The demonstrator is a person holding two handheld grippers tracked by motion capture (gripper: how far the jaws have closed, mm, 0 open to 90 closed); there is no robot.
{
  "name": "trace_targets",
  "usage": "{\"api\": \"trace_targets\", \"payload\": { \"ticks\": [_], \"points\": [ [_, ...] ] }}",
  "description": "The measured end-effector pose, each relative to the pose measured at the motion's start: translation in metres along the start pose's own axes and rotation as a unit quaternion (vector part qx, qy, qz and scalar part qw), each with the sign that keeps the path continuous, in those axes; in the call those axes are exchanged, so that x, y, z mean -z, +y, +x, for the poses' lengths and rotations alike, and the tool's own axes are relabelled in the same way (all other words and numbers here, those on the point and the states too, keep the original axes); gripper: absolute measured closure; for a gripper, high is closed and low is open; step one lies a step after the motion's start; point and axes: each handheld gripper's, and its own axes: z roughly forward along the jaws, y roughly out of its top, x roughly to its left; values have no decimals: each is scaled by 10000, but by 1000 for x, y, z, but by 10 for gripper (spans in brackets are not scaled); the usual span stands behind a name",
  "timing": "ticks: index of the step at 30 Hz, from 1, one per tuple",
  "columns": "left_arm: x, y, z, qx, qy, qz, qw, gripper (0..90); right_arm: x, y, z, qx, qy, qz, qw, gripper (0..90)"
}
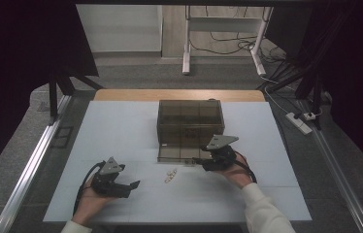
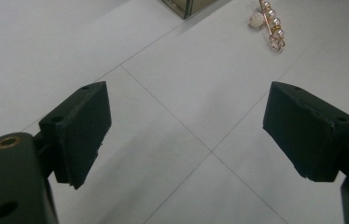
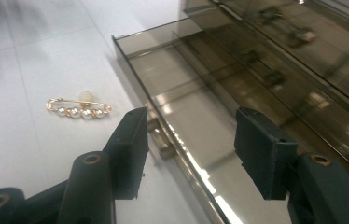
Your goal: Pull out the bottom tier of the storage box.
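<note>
The right gripper point(image 3: 189, 151) stands with its jaws spread, nothing between the pads, straddling the front edge of the pulled-out drawer point(image 3: 200, 107) of a smoked, see-through organizer box point(image 1: 190, 121); the small handle point(image 3: 161, 140) on the drawer front lies just beside its left jaw. Out past that jaw, on the white desk point(image 1: 121, 126), lies a pearl brooch pin point(image 3: 79, 108), a thin gold bar with a row of small beads and one larger bead, near the drawer but apart from it. The left gripper point(image 2: 186, 133) hovers over bare desk with its jaws wide apart and empty, the pin point(image 2: 269, 25) ahead of it. The pin looks light and stiff, yet delicate: the beads are smooth and rounded, so pads would likely slip off them. A pinch across the middle, closing on the bar and bead row together, seems the safest hold, lifted gently since it lies flat on the slick surface.
</note>
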Motion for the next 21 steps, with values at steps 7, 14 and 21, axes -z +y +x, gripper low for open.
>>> {"api": "trace_targets", "payload": {
  "ticks": [7, 14, 21],
  "points": [
    [1, 0, 1, 6, -8, -20, 10000, 151, 15, -16, -2, -205, -197, -161, 9995, 436],
    [1, 0, 0, 20, -12, -28, 10000, 150, 34, -30, -3, -368, -340, -284, 9983, 417],
    [1, 1, 0, 97, -103, -106, 9998, 148, 51, -44, -2, -469, -563, -316, 9968, 378]
  ]
}}
